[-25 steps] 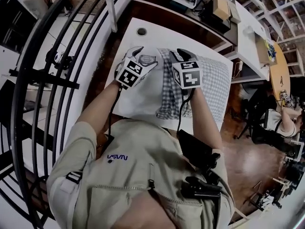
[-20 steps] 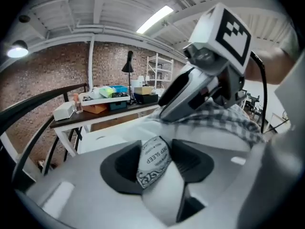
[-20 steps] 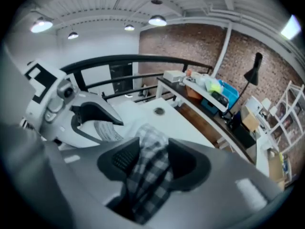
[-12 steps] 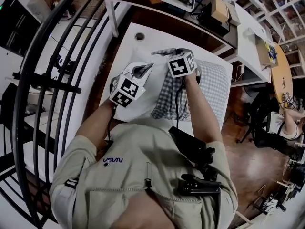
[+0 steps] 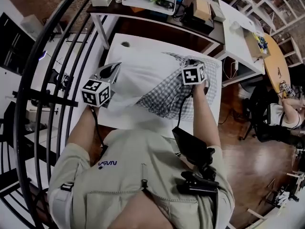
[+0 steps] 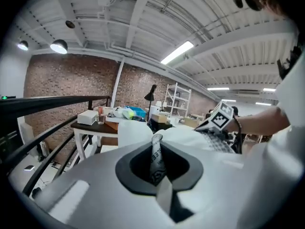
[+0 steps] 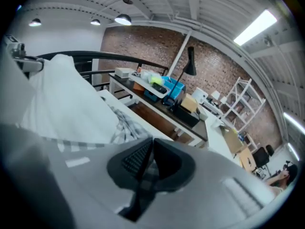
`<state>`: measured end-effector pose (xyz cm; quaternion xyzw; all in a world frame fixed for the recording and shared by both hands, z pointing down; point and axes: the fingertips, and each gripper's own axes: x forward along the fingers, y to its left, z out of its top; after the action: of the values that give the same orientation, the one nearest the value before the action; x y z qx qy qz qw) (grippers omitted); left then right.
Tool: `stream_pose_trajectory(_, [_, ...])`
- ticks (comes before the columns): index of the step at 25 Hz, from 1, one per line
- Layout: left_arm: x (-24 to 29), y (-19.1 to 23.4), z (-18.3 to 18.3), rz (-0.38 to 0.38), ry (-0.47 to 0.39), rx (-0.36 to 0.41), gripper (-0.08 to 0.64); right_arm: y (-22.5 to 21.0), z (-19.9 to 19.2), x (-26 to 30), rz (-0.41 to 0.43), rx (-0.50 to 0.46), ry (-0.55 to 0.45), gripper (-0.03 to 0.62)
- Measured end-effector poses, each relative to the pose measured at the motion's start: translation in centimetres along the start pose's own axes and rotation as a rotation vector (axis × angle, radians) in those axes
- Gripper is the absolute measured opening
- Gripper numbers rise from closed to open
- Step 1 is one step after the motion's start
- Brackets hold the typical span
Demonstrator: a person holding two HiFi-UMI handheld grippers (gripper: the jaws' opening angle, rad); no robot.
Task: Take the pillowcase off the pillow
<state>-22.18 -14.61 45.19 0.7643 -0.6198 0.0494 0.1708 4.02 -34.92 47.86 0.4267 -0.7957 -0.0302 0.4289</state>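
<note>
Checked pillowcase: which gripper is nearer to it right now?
Right. The right gripper is shut on the checked pillowcase; the left gripper is off to its left, clamped on the label of the white pillow.

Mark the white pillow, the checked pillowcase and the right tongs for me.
pillow (image 5: pixel 143 73): head view, on its bare white middle.
pillowcase (image 5: pixel 169 97): head view, on the bunched checked cloth.
right tongs (image 7: pixel 150 146): right gripper view, where the tips meet, shut on the pillowcase.

Wkshp/lab loft: brick wall (image 6: pixel 71 82), metal shelving (image 6: pixel 177 99), cluttered desks (image 5: pixel 157 17), strip lights (image 6: pixel 177 53).
</note>
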Motion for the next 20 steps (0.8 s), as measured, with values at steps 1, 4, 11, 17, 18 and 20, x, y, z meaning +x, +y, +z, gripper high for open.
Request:
stream_pose_trajectory(1, [1.3,0.4,-1.2,0.008,0.031,0.017,0.014,0.6,-0.8,0.5,0.002,-0.001,0.007,0.012])
stream_pose_trajectory(4, [4.6,0.4,-3.3,0.021,0.084,0.127,0.018,1.6,-1.5,0.9,-0.003,0.012,-0.030,0.016])
stream_pose_trajectory(11, [2.4,-0.3,0.0,0.094,-0.014,0.303,0.140,3.2,0.2,-7.4,0.030,0.231,-0.244,0.106])
stream_pose_trajectory(17, [-1.9,-6.8,-3.9,-0.108,0.043,0.404,0.181,12.2,-3.5,-13.8,0.156,0.312,-0.253,0.118])
stream_pose_trajectory(18, [-2.5,-7.7,-5.7,-0.146,0.077,0.431,0.185,14.4,-4.4,-14.5,0.186,0.308,-0.230,0.126])
stream_pose_trajectory(20, [-3.4,-8.9,-9.6,-0.207,0.159,0.462,0.206,18.9,-6.3,-15.5,0.241,0.294,-0.175,0.141])
